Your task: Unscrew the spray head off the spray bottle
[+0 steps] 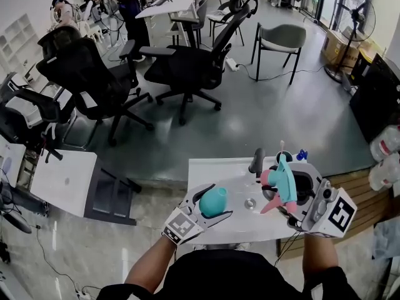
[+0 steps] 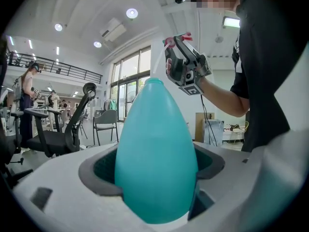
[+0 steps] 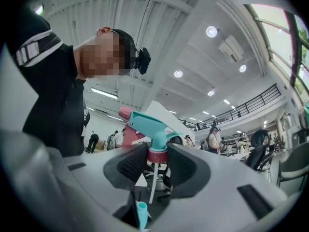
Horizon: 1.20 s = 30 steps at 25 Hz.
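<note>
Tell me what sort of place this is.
Probably an open-plan office or lab workroom: black swivel office chairs on a grey polished floor, white desks, and a railed upper gallery.

A large open office-lab hall. Beyond the white desk, a grey floor carries black swivel chairs, a grey chair, far desks and a standing fan. Above the desk are a high ceiling with round lights, a railed gallery and tall windows.
</note>
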Each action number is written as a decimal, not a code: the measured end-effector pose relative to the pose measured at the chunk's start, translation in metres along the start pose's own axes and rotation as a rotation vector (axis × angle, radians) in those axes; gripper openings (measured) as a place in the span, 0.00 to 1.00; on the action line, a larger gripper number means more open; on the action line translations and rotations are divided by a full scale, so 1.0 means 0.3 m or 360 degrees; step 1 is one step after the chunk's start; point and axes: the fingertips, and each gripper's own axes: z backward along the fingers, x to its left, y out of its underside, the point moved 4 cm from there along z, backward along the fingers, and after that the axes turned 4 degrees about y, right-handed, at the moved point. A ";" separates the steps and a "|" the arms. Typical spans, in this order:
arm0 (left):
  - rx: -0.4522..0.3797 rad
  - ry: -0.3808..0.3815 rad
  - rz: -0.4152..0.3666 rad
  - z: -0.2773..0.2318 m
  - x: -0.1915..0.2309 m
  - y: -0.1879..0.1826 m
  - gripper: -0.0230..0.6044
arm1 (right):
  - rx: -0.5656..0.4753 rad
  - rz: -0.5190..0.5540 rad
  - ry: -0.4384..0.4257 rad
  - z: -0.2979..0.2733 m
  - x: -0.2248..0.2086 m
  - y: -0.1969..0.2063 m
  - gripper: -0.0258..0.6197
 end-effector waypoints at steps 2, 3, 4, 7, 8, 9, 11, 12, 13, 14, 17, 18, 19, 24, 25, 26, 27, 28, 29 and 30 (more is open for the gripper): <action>-0.0005 -0.0058 -0.0006 0.002 0.020 -0.012 0.72 | 0.0025 0.0024 0.0060 0.008 -0.017 0.011 0.25; -0.0008 -0.0084 -0.0004 0.003 0.030 -0.017 0.72 | 0.0045 0.0039 0.0090 0.012 -0.026 0.022 0.25; -0.0010 -0.0108 0.0002 0.003 0.039 -0.022 0.72 | 0.0071 0.0046 0.0117 0.018 -0.033 0.039 0.25; -0.0013 -0.0160 0.0023 0.003 0.061 -0.036 0.72 | 0.0145 0.0020 0.0187 0.035 -0.057 0.104 0.25; -0.0015 -0.0176 0.0025 0.003 0.067 -0.043 0.72 | 0.0163 0.0023 0.0211 0.038 -0.065 0.124 0.25; -0.0017 -0.0192 0.0025 0.003 0.073 -0.049 0.72 | 0.0186 0.0027 0.0237 0.041 -0.071 0.144 0.25; -0.0029 -0.0233 0.0032 0.004 0.084 -0.064 0.72 | 0.0241 0.0038 0.0309 0.052 -0.083 0.188 0.25; -0.0035 -0.0259 0.0040 0.005 0.088 -0.071 0.72 | 0.0275 0.0049 0.0354 0.058 -0.087 0.211 0.25; -0.0042 -0.0287 0.0050 0.006 0.093 -0.077 0.72 | 0.0314 0.0066 0.0397 0.063 -0.089 0.236 0.25; -0.0048 -0.0314 0.0058 0.008 0.098 -0.083 0.72 | 0.0356 0.0085 0.0437 0.067 -0.089 0.262 0.25; -0.0067 -0.0377 0.0063 0.011 0.116 -0.107 0.72 | 0.0445 0.0075 0.0539 0.082 -0.091 0.339 0.25; -0.0073 -0.0387 0.0060 0.010 0.121 -0.116 0.72 | 0.0453 0.0027 0.0576 0.091 -0.093 0.363 0.25; -0.0079 -0.0392 0.0058 0.009 0.125 -0.126 0.72 | 0.0455 -0.0038 0.0617 0.103 -0.095 0.388 0.25; -0.0103 -0.0420 0.0055 0.017 0.140 -0.162 0.72 | 0.0469 -0.0290 0.0860 0.168 -0.097 0.504 0.25; -0.0109 -0.0433 0.0057 0.020 0.143 -0.165 0.72 | 0.0480 -0.0314 0.0896 0.181 -0.097 0.526 0.25; -0.0116 -0.0448 0.0057 0.023 0.146 -0.167 0.72 | 0.0495 -0.0331 0.0927 0.195 -0.096 0.548 0.25; -0.0122 -0.0465 0.0053 0.026 0.148 -0.167 0.72 | 0.0513 -0.0346 0.0953 0.209 -0.094 0.570 0.25; -0.0126 -0.0484 0.0047 0.029 0.150 -0.166 0.72 | 0.0531 -0.0362 0.0973 0.224 -0.093 0.589 0.25; -0.0128 -0.0502 0.0041 0.032 0.152 -0.165 0.72 | 0.0547 -0.0381 0.0986 0.236 -0.091 0.605 0.25; -0.0129 -0.0519 0.0037 0.035 0.155 -0.162 0.72 | 0.0557 -0.0397 0.0990 0.245 -0.090 0.616 0.25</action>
